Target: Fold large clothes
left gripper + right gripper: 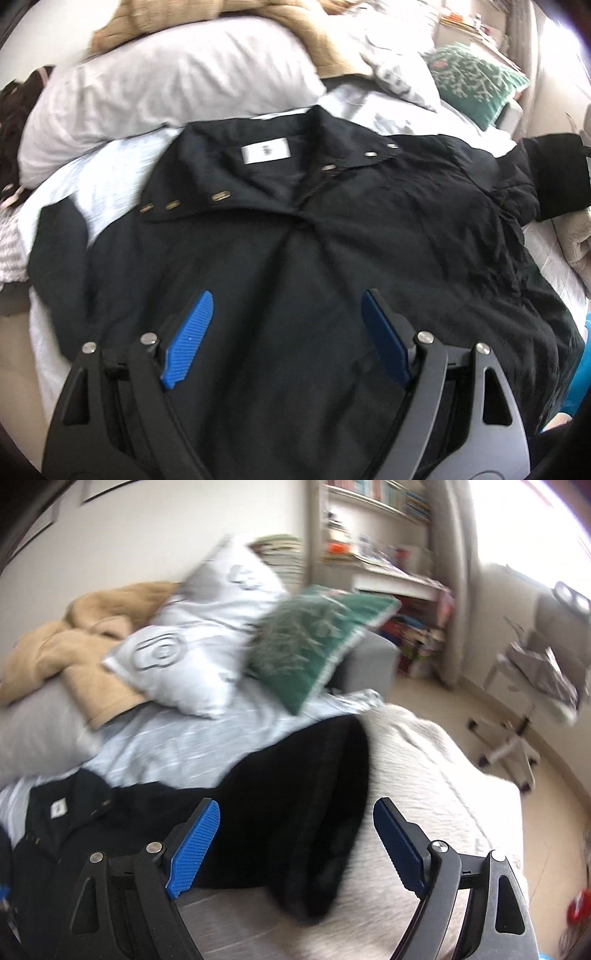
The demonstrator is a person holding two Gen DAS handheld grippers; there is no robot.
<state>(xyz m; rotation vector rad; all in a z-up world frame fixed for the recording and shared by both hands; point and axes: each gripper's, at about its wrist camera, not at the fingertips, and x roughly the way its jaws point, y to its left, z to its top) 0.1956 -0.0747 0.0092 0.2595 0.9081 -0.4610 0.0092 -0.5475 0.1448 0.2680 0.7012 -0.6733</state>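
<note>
A large black jacket (pixel 303 251) lies spread face up on the bed, collar with a white label (pixel 264 152) toward the pillows. Its left sleeve (pixel 59 254) lies at the left, its right sleeve with a dark cuff (pixel 554 177) reaches off to the right. My left gripper (pixel 286 299) is open and empty, hovering over the jacket's chest. My right gripper (pixel 295 808) is open and empty above the jacket's right sleeve cuff (pixel 317 812), which rests on a cream blanket (pixel 424 775). The collar and label (pixel 59 808) show at the lower left of the right wrist view.
A light bedsheet (pixel 110 173) covers the bed. White pillows (pixel 166 88), a tan blanket (pixel 147 18) and a green patterned cushion (pixel 476 81) lie at the head. In the right wrist view, shelves (pixel 376 502), a desk and a chair (pixel 524 709) stand beyond the bed.
</note>
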